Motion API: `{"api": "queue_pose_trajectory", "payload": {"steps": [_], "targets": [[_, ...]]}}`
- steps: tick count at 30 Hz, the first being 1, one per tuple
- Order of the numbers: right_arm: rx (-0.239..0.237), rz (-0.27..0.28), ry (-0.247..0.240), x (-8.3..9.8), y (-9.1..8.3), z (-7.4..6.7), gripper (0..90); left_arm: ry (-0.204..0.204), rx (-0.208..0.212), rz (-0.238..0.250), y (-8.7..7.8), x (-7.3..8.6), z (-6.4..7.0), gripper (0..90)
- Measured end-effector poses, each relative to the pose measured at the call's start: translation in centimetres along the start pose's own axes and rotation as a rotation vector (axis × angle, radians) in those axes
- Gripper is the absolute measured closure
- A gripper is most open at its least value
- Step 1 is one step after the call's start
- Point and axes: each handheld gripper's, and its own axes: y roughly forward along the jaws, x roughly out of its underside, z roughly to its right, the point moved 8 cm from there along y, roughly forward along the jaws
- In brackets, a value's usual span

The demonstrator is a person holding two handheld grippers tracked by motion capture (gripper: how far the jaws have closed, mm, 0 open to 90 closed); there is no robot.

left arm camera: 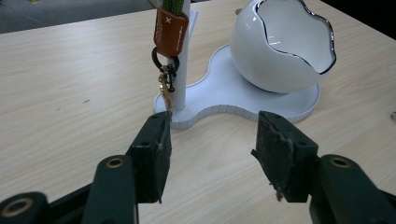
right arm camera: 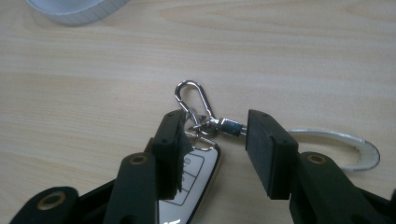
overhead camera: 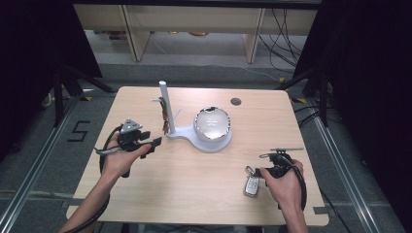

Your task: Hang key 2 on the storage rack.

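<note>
Left tongs (left arm camera: 212,161) spread, empty, near stand (left arm camera: 224,100) | right tongs (right arm camera: 212,151) spread astride key fob (right arm camera: 189,186) ring on table (right arm camera: 93,93), not pinching | we risk pads slipping off thin metal swivel (right arm camera: 229,126), dropping fob.

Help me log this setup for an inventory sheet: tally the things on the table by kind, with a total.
White stand with post: 1
White egg-shaped bowl: 1
Keychain hung on the post, orange tag: 1
Car key fob with silver carabiner: 1
Total: 4
</note>
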Motion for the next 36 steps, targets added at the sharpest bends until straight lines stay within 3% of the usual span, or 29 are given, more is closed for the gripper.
{"api": "queue_pose_trajectory", "payload": {"steps": [1,4,6,7,10,11,12,13,14,15,16,17,19,22,23,24,27,28,30,31,32,33,35,36], "targets": [[-0.001,-0.010,-0.065,-0.2,0.0,0.8,59.2,0.000,0.000,0.000,0.0,0.0,0.0,45.0],[-0.007,-0.049,-0.030,0.1,-0.2,0.9,63.8,0.020,-0.001,-0.024,-0.1,0.3,0.0,44.7],[0.003,-0.063,-0.078,0.1,0.0,1.5,67.7,0.008,-0.002,-0.010,-0.1,0.4,0.0,44.7],[0.015,-0.093,-0.055,0.3,0.2,1.6,72.2,0.018,-0.004,-0.021,-0.2,0.5,-0.1,44.7],[0.021,-0.131,-0.058,0.4,0.4,1.7,76.6,0.007,-0.001,0.000,-0.3,0.4,-0.1,44.7],[0.021,-0.133,0.067,0.4,0.5,0.8,78.6,0.002,0.002,0.001,-0.3,0.3,-0.1,44.7],[0.030,-0.133,-0.020,0.3,0.7,1.6,80.3,-0.001,-0.008,0.000,-0.4,0.4,-0.2,44.7],[0.039,-0.163,-0.036,0.3,0.7,1.9,81.8,0.001,-0.010,-0.001,-0.4,0.4,-0.3,44.8],[0.046,-0.169,0.031,0.4,0.8,1.5,83.1,0.010,-0.011,-0.008,-0.5,0.4,-0.4,44.7],[0.057,-0.174,-0.025,0.3,0.8,2.1,84.3,0.009,-0.013,-0.011,-0.5,0.5,-0.4,44.7],[0.057,-0.185,-0.018,0.4,0.9,2.2,85.0,0.008,-0.013,-0.011,-0.5,0.5,-0.4,44.7],[0.060,-0.179,-0.041,0.4,0.9,2.5,85.4,0.007,-0.014,-0.011,-0.5,0.5,-0.4,44.7],[0.085,-0.171,-0.020,0.3,1.0,2.7,85.5,-0.001,-0.008,-0.005,-0.4,0.5,-0.4,44.7],[0.071,-0.181,0.001,0.4,0.9,2.5,85.4,0.006,-0.012,-0.011,-0.4,0.6,-0.3,44.7],[0.077,-0.186,-0.030,0.4,0.9,2.9,85.5,0.006,-0.012,-0.011,-0.4,0.6,-0.3,44.7],[0.077,-0.186,-0.030,0.4,0.9,2.9,85.5,0.008,-0.012,-0.011,-0.4,0.6,-0.3,44.7],[0.069,-0.210,-0.011,0.5,1.0,2.9,85.8,-0.006,-0.009,-0.004,-0.3,0.6,-0.3,44.7],[0.086,-0.218,0.017,0.5,1.0,2.7,85.8,-0.003,-0.014,-0.007,-0.4,0.6,-0.4,44.7],[0.089,-0.208,0.000,0.4,1.1,2.8,85.6,0.006,-0.014,-0.015,-0.4,0.8,-0.5,44.7],[0.084,-0.177,-0.051,0.2,1.3,3.0,85.0,0.004,-0.012,-0.018,-0.4,0.8,-0.4,44.6],[0.066,-0.177,-0.019,0.1,1.0,2.3,83.4,-0.002,-0.013,-0.018,-0.3,0.8,-0.4,44.6],[0.044,-0.143,-0.091,-0.4,0.8,1.8,80.3,0.008,-0.014,-0.021,-0.4,0.9,-0.5,44.6],[0.042,-0.139,-0.110,-0.6,0.7,1.4,78.9,0.008,-0.012,-0.022,-0.3,0.9,-0.4,44.5],[0.044,-0.132,-0.151,-0.9,0.7,1.3,77.6,0.008,-0.012,-0.021,-0.3,0.8,-0.4,44.5]]}}
